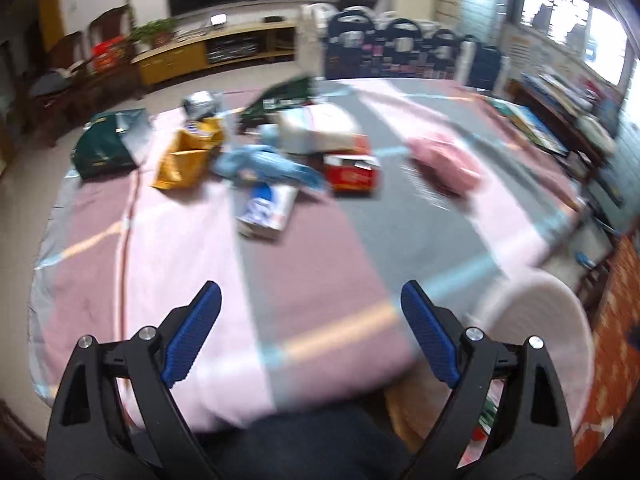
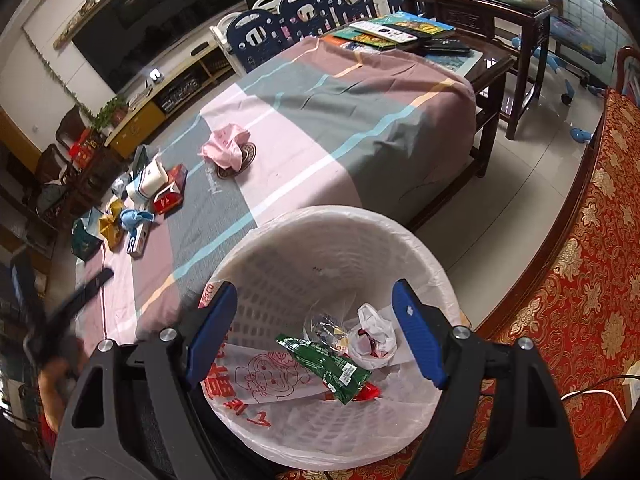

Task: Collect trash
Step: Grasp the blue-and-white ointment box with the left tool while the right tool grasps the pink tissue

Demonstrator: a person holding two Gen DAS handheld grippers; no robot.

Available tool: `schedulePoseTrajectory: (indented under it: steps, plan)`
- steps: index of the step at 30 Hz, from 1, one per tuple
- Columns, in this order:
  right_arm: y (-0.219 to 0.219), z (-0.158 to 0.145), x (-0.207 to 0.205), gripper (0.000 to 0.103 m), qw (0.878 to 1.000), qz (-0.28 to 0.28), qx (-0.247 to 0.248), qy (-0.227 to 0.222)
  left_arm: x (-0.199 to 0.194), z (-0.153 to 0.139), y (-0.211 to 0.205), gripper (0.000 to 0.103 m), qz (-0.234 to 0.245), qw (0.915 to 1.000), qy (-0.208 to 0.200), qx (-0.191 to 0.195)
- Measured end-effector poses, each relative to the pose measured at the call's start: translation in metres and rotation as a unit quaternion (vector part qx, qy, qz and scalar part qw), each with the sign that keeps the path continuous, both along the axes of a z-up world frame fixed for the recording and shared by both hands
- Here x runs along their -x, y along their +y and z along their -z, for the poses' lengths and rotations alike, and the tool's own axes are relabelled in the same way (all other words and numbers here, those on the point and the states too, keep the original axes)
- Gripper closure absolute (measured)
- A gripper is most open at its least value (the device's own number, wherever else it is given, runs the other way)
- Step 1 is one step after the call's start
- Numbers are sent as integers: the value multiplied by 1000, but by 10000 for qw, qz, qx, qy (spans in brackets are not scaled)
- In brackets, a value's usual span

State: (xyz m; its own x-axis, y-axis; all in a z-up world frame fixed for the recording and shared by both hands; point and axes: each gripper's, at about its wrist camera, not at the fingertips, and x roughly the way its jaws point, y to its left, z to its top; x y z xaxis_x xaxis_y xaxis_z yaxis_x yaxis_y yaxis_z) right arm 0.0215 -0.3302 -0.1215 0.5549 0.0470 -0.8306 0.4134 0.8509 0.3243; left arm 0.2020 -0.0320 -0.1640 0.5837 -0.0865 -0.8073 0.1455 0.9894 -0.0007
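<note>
1. The white perforated plastic basket (image 2: 332, 264), round and lined with a thin translucent bag, stood on the floor against the near edge of the cloth-covered table (image 2: 360, 120).
2. Inside the basket lay a glossy green wrapper (image 2: 324, 364), a crumpled white plastic bag (image 2: 374, 338) and a clear crinkled wrapper (image 2: 324, 326).
3. The right gripper (image 2: 316, 330) hung over the basket, its ribbed blue pads spread apart and empty.
4. The left gripper (image 1: 310, 330) pointed across the table, fingers likewise parted around nothing; this view was motion-blurred.
5. Only the left view showed the remaining trash close: a yellow bag (image 1: 188, 154), a crumpled blue wrapper (image 1: 264, 164), a red carton (image 1: 352, 172) and a pink crumpled sheet (image 1: 444, 160), all far beyond the basket.
</note>
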Motion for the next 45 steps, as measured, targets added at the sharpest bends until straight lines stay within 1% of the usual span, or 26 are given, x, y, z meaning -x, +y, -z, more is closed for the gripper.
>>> schedulePoseTrajectory:
  steps: [2,3,6,8,11,13,14,15,16,18,21,23,25,26,28,30,32,33,35,36,37,38,39,41,43,45]
  plan:
    - [3,4,-5,25,10000,-13,-9,64,-41,15,16,12,-228,9995,225,-83]
    - [3,5,-7,25,10000,-16,-4,93,-63,25,23,12,-290,9987,407,-40]
    - [6,13,-14,25,9997,-50,-11,225,-105,48,33,12,-372,9957,823,211]
    - [9,19,-20,25,9994,-72,0,339,-122,55,32,12,-332,9953,842,332]
    - [13,25,-31,25,9990,-103,-38,438,-133,62,22,12,-94,9966,768,268]
    - [18,27,-41,25,9989,-162,-68,439,-139,72,15,25,102,9956,903,244]
    - [21,26,-47,25,9989,-197,-72,410,-139,77,15,40,169,9946,987,285]
    - [26,25,-54,25,9990,-251,-81,368,-138,75,15,53,178,9958,874,227]
    - [30,24,-61,25,9990,-304,-97,326,-137,75,17,56,196,9960,855,197]
    - [41,22,-81,25,9986,-464,-154,215,-127,71,24,57,76,9948,968,295]
    - [59,19,-117,25,9972,-747,-81,-9,-92,57,46,57,-191,9920,1039,686]
    - [71,19,-147,25,9954,-939,114,-113,-63,49,59,57,-283,9920,966,758]
    - [83,21,-192,24,9923,-1169,360,-196,-31,42,76,57,-539,9919,771,856]
    - [88,23,-215,23,9905,-1255,522,-215,-19,40,83,58,-665,9912,673,923]
    - [99,28,-258,18,9842,-1385,1095,-158,-5,40,95,58,-874,9892,593,1015]
    - [110,43,-300,18,9720,-1540,1771,113,-1,39,99,57,-941,9885,539,1055]
    - [118,64,-328,18,9569,-1740,2260,540,-4,44,96,57,-883,9895,608,972]
    - [120,76,-337,19,9517,-1764,2399,748,1,48,95,57,-876,9895,606,980]
    - [119,89,-338,48,9495,-1752,2435,915,-2,51,92,57,-804,9902,632,947]
    - [117,91,-333,70,9519,-1766,2327,929,-2,52,92,57,-795,9904,641,931]
    - [117,89,-325,75,9546,-1732,2281,820,-1,52,92,55,-802,9902,636,949]
    - [117,84,-315,79,9584,-1789,2118,682,-1,52,94,47,-804,9898,627,997]
    - [120,82,-305,82,9607,-1848,1979,605,-1,52,94,33,-823,9892,627,1037]
    - [125,74,-283,82,9638,-1900,1816,445,-4,51,95,17,-906,9879,582,1118]
    - [132,66,-255,82,9678,-2025,1462,303,-9,52,93,15,-855,9875,517,1215]
    - [140,61,-230,82,9716,-2079,1116,204,-21,57,83,15,-647,9898,721,1048]
